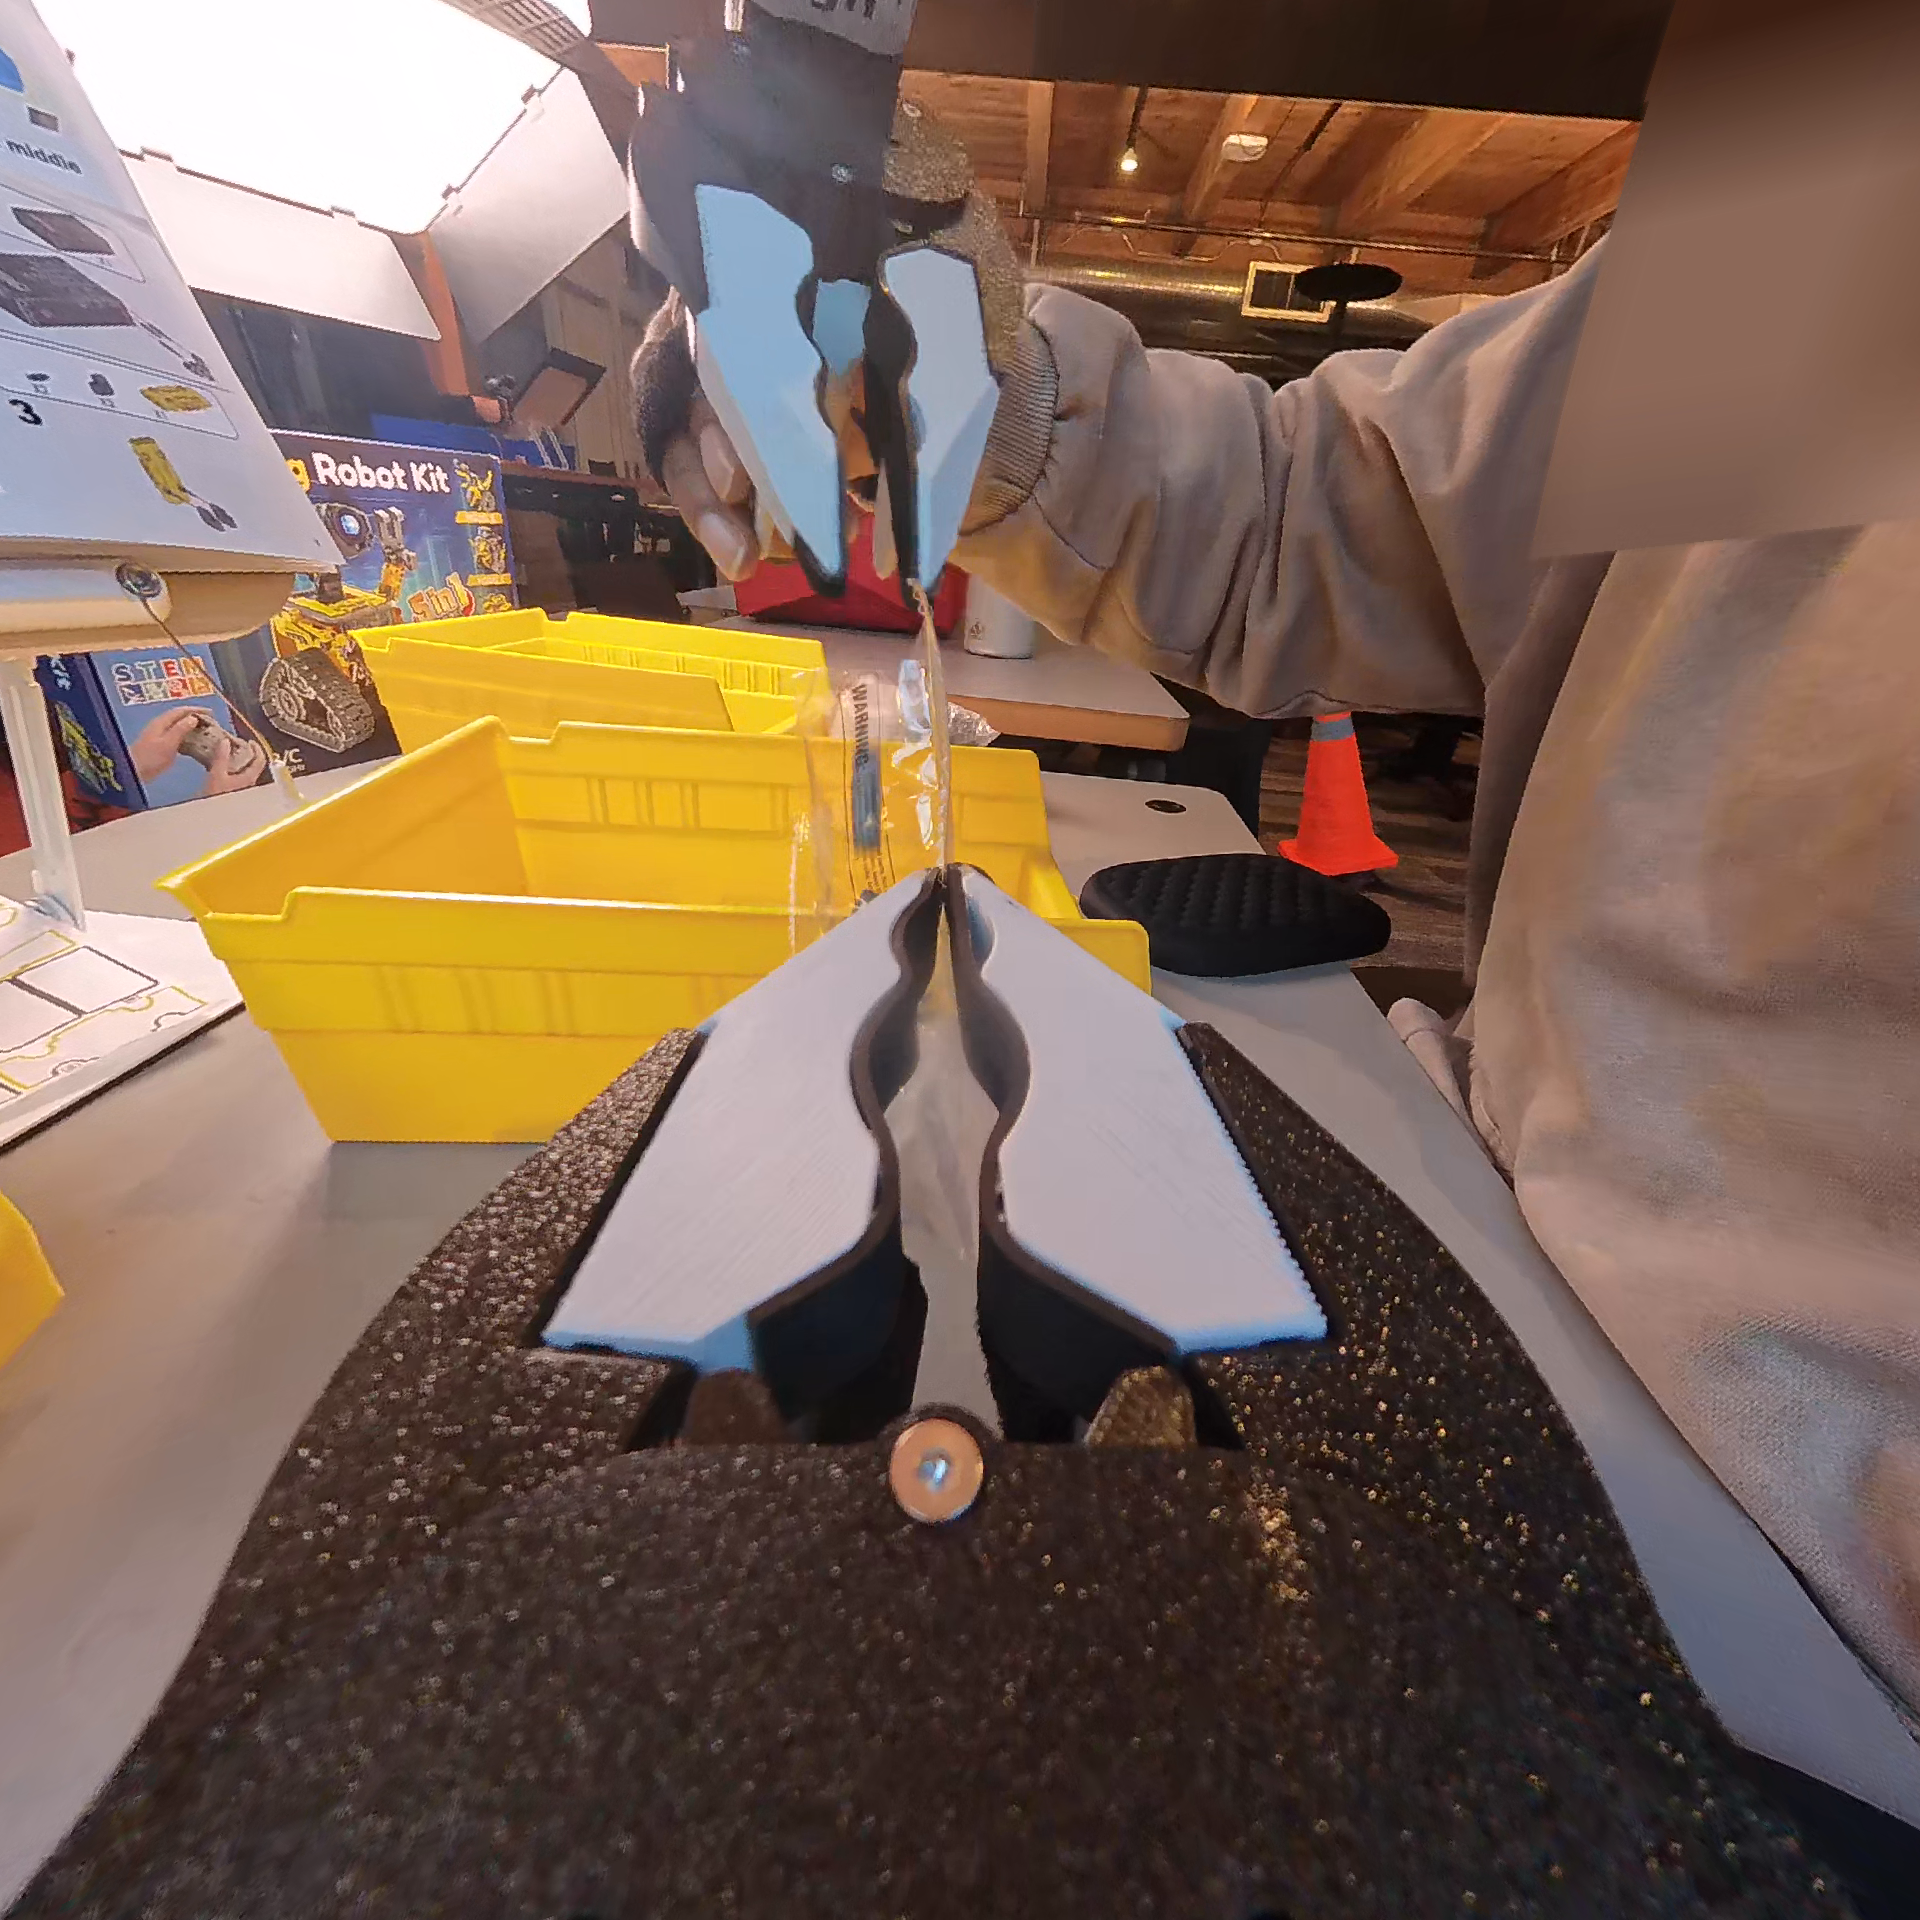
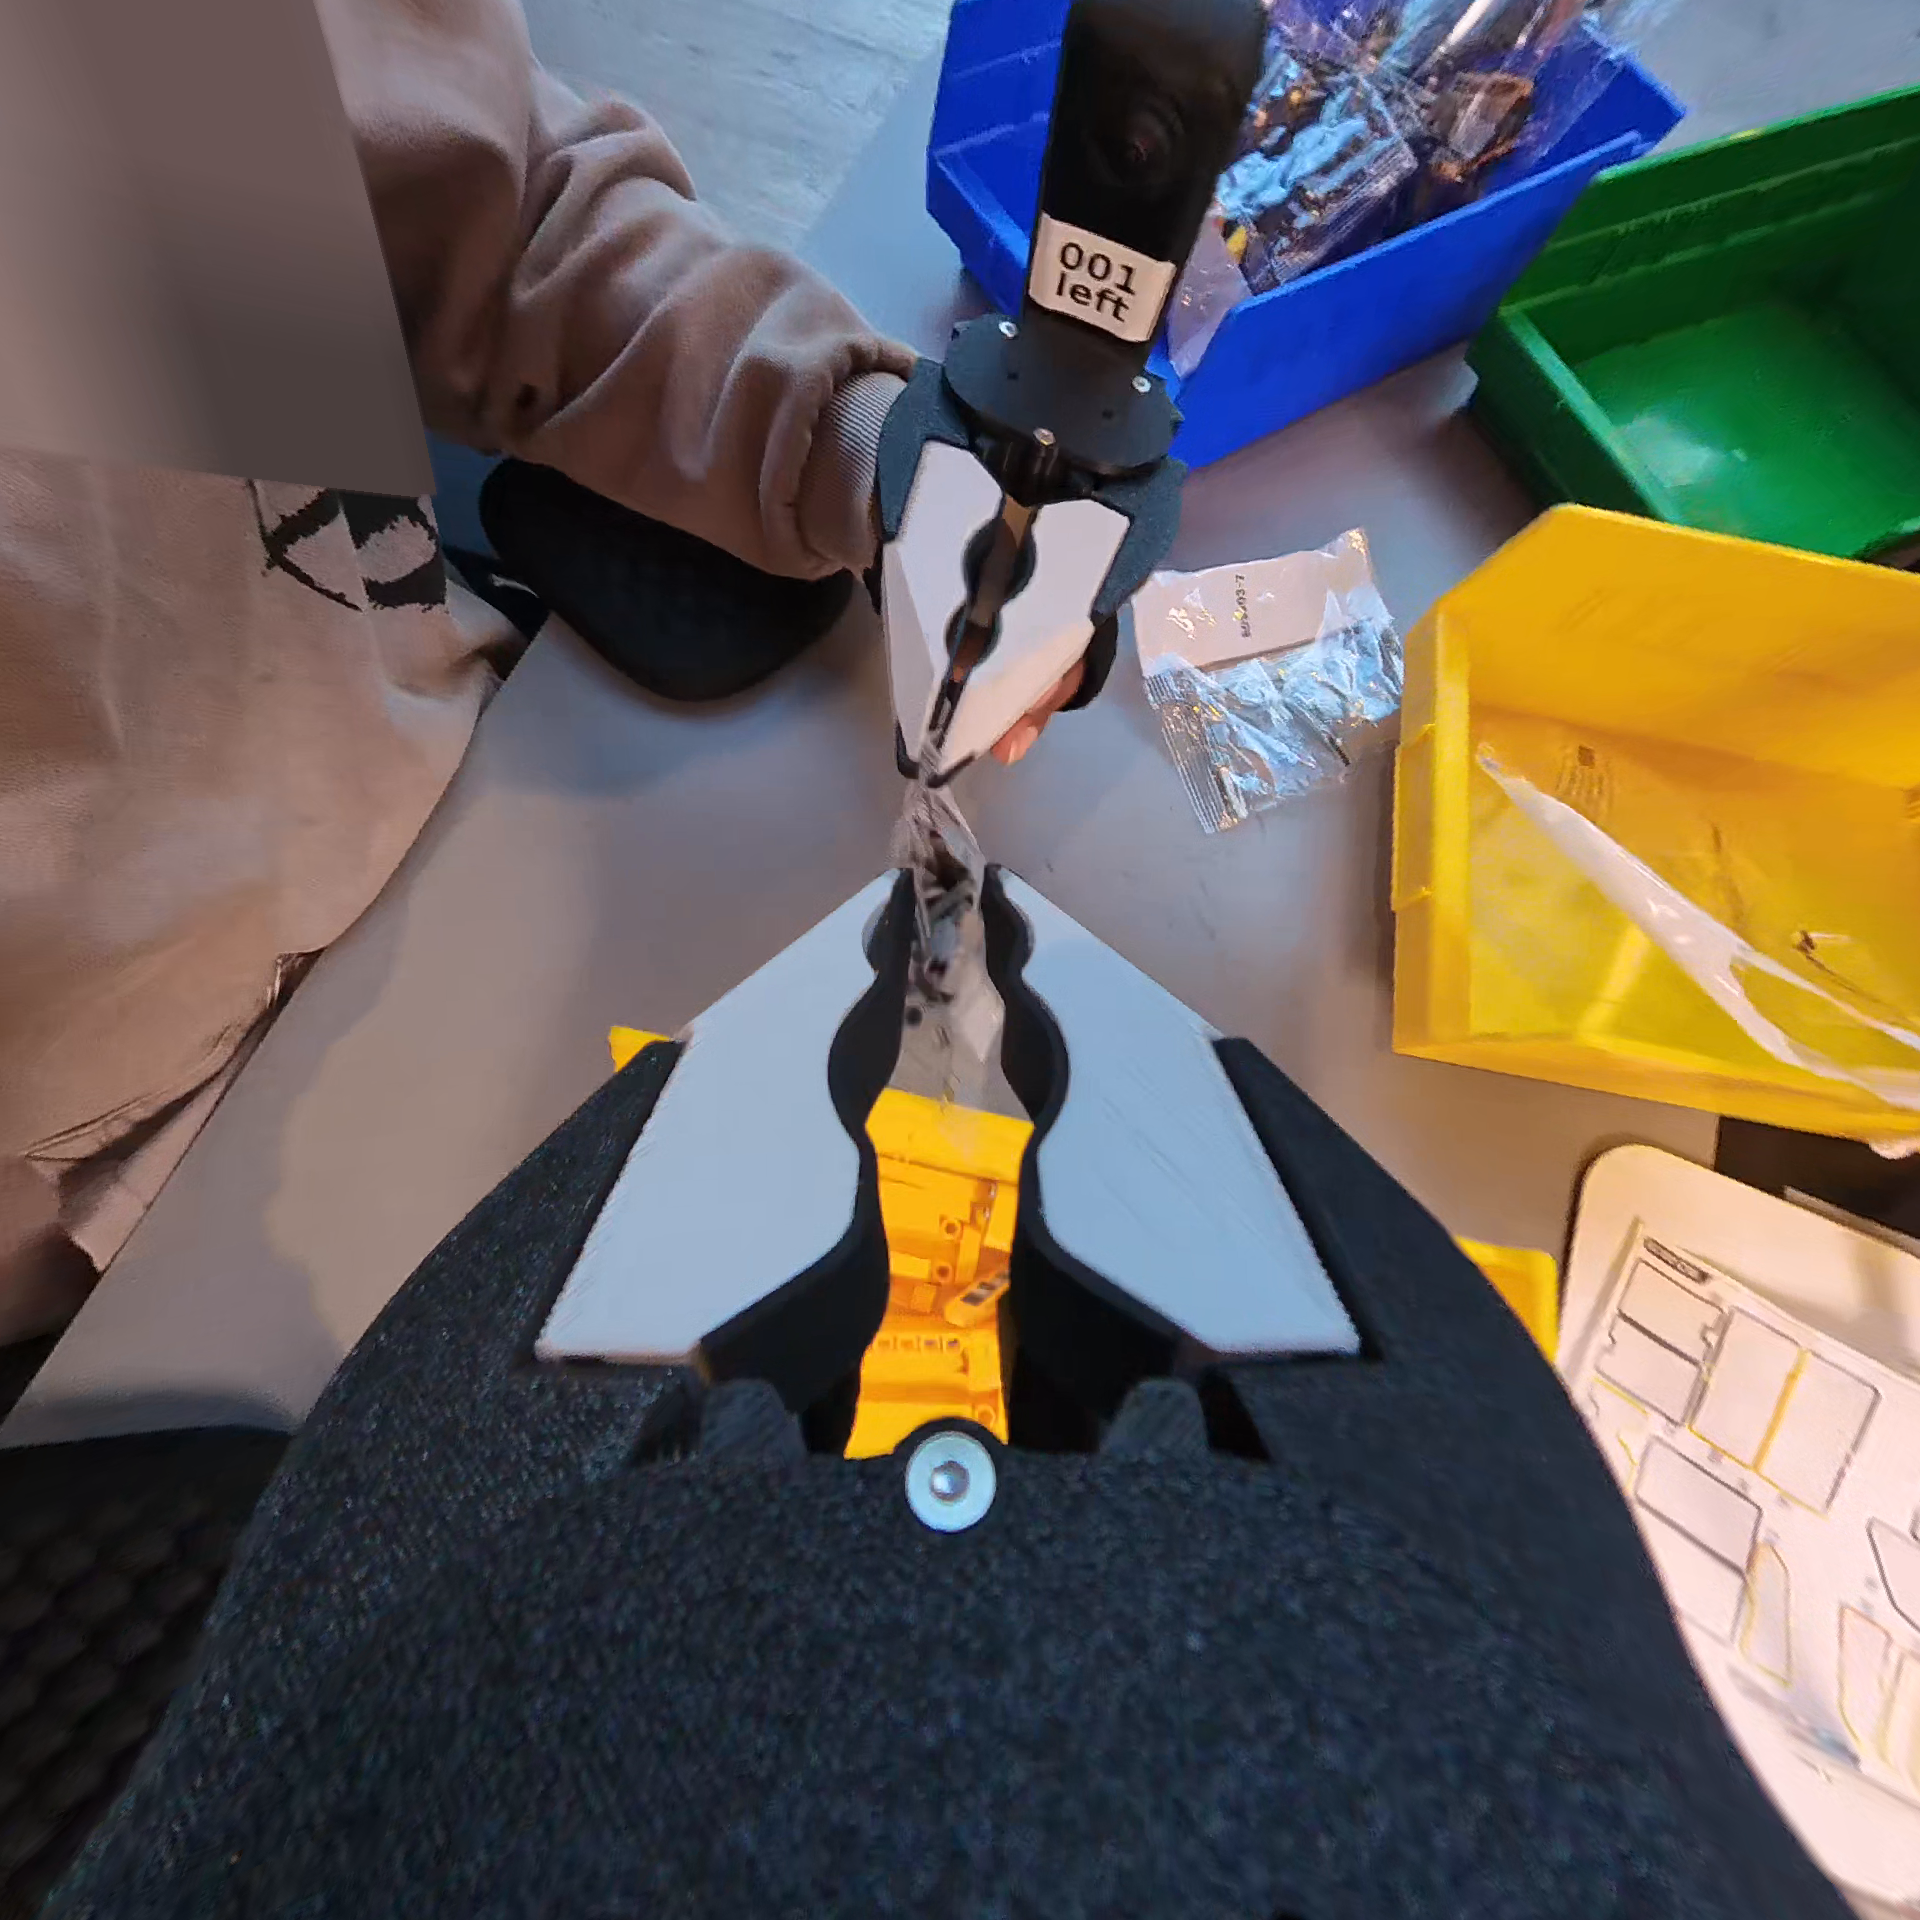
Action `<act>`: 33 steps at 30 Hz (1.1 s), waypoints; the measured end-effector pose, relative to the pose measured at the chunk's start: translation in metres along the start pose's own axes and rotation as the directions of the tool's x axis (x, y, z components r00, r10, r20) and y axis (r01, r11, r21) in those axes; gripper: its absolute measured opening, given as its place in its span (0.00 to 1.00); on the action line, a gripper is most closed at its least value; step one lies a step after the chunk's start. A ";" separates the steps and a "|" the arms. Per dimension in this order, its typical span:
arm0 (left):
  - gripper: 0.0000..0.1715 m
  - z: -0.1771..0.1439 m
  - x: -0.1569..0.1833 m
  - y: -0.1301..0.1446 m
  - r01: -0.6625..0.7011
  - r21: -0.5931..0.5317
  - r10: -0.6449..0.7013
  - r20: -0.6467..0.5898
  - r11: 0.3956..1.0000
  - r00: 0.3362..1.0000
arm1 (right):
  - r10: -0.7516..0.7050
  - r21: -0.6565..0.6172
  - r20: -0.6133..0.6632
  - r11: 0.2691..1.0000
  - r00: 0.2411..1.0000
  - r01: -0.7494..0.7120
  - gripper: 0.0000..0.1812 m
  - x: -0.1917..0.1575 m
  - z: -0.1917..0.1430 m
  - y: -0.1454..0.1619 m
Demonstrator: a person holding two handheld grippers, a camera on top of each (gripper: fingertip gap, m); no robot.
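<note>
- The left gripper [image 1: 943,883] is closed on one end of a clear plastic bag [image 1: 883,769]; its tips meet on the film.
- The right gripper [image 2: 940,883] is clamped on the opposite end of the same bag [image 2: 935,831], which holds small dark parts.
- The bag hangs stretched between the two grippers, above the grey bench [image 2: 644,831] and over a yellow bin [image 1: 436,935] of yellow parts near the bench's front edge.
- A second sealed parts bag [image 2: 1262,675] lies flat on the bench, just beside another yellow bin [image 2: 1662,790] that contains a loose clear wrapper.
- A blue bin [image 2: 1351,301] with more bags and a green bin [image 2: 1704,343] stand toward the far edge; an instruction sheet [image 2: 1714,1455] lies at the right edge.
- Risk: the film is thin and slick, so either clamp may slip off under tension.
- Risk: if the film tears suddenly, parts may scatter across the bench instead of dropping into the bin below.
</note>
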State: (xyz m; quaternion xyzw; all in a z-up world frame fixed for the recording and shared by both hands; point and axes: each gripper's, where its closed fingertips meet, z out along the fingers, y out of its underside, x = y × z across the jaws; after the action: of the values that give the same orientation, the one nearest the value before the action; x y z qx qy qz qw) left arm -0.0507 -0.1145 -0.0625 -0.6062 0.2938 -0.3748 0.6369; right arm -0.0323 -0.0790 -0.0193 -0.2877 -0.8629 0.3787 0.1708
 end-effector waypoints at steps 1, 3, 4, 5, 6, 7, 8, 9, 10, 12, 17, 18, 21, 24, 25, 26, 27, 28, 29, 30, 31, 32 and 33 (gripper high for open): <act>0.00 0.000 0.000 0.000 0.000 0.001 0.000 -0.001 1.000 1.000 | 0.011 -0.015 -0.023 1.000 1.000 -0.011 0.07 0.006 -0.006 0.006; 0.00 0.000 0.000 -0.001 0.000 0.002 0.000 -0.004 1.000 1.000 | 0.037 -0.064 -0.090 0.997 0.995 -0.042 0.07 0.022 -0.020 0.024; 0.00 0.000 0.001 -0.001 -0.001 0.003 0.001 -0.005 1.000 1.000 | 0.051 -0.108 -0.128 0.992 0.990 -0.065 0.07 0.031 -0.027 0.038; 0.00 0.000 0.001 -0.001 -0.001 0.003 0.001 -0.005 1.000 1.000 | 0.057 -0.183 -0.181 0.979 0.982 -0.091 0.07 0.043 -0.036 0.058; 0.00 0.000 0.001 -0.001 -0.001 0.003 0.001 -0.005 1.000 1.000 | 0.044 -0.287 -0.238 0.951 0.970 -0.113 0.07 0.055 -0.045 0.085; 0.00 0.000 0.001 -0.001 -0.002 0.003 0.002 -0.005 1.000 1.000 | 0.027 -0.410 -0.282 0.900 0.959 -0.146 0.07 0.065 -0.054 0.115; 0.00 0.000 0.001 -0.001 -0.002 0.002 0.002 -0.004 1.000 1.000 | 0.013 -0.537 -0.310 0.823 0.951 -0.186 0.07 0.071 -0.064 0.148; 0.00 0.000 0.001 0.000 -0.001 0.001 0.001 -0.004 1.000 1.000 | 0.005 -0.651 -0.316 0.727 0.949 -0.221 0.08 0.074 -0.073 0.180; 0.00 0.000 0.001 0.000 -0.001 -0.001 0.001 -0.003 1.000 1.000 | 0.012 -0.738 -0.299 0.631 0.954 -0.239 0.10 0.071 -0.079 0.206; 0.00 0.000 0.000 0.000 -0.001 -0.003 0.001 -0.001 1.000 1.000 | 0.014 -0.842 -0.267 0.483 0.963 -0.241 0.10 0.069 -0.083 0.244; 0.00 -0.001 -0.001 0.001 0.002 -0.003 -0.002 0.002 1.000 1.000 | 0.071 -0.960 -0.131 0.238 0.989 -0.145 0.15 0.058 -0.073 0.291; 0.00 -0.001 -0.001 0.001 0.002 -0.003 -0.002 0.002 1.000 1.000 | 0.077 -0.970 -0.112 0.206 0.991 -0.126 0.15 0.058 -0.071 0.295; 0.00 -0.001 -0.001 0.001 0.003 -0.004 -0.003 0.002 1.000 1.000 | 0.159 -0.988 -0.085 0.115 0.984 -0.104 0.17 0.048 -0.070 0.308; 0.00 -0.001 -0.001 0.000 0.001 -0.002 -0.001 0.002 1.000 1.000 | 0.190 -0.988 -0.086 0.111 0.978 -0.109 0.15 0.048 -0.066 0.312; 0.00 -0.002 -0.001 0.000 0.002 -0.001 -0.002 0.001 1.000 1.000 | 0.189 -0.988 -0.078 0.117 0.979 -0.101 0.14 0.049 -0.065 0.312; 0.00 -0.001 -0.001 0.000 0.002 -0.002 -0.002 0.001 1.000 1.000 | 0.193 -0.988 -0.074 0.122 0.978 -0.099 0.13 0.049 -0.065 0.312; 0.00 -0.001 -0.001 0.001 0.002 -0.004 -0.002 0.001 1.000 1.000 | 0.201 -0.986 -0.079 0.127 0.976 -0.106 0.13 0.049 -0.065 0.312; 0.00 -0.001 -0.001 0.001 0.002 -0.005 -0.002 0.001 1.000 1.000 | 0.205 -0.985 -0.080 0.133 0.976 -0.108 0.13 0.049 -0.065 0.312; 0.00 -0.001 -0.001 0.001 0.001 -0.006 -0.001 0.001 1.000 1.000 | 0.203 -0.984 -0.074 0.143 0.976 -0.104 0.13 0.049 -0.065 0.311; 0.00 -0.001 0.000 0.001 0.000 -0.006 0.000 0.001 1.000 1.000 | 0.201 -0.982 -0.071 0.158 0.977 -0.104 0.13 0.048 -0.064 0.309; 0.00 -0.001 0.000 0.001 -0.001 -0.005 0.001 0.002 1.000 1.000 | 0.197 -0.977 -0.075 0.180 0.978 -0.111 0.13 0.048 -0.065 0.304; 0.00 -0.001 -0.001 0.000 -0.001 -0.004 0.001 0.003 1.000 1.000 | 0.200 -0.970 -0.084 0.209 0.976 -0.126 0.13 0.048 -0.066 0.297; 0.00 -0.001 -0.001 0.000 -0.001 -0.002 0.001 0.004 1.000 1.000 | 0.205 -0.954 -0.091 0.264 0.975 -0.145 0.13 0.047 -0.064 0.285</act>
State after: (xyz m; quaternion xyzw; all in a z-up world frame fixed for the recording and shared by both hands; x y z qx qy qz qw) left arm -0.0522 -0.1145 -0.0628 -0.6075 0.2932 -0.3731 0.6370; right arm 0.0683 0.1423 -0.1881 -0.4159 -0.8842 -0.1880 -0.0993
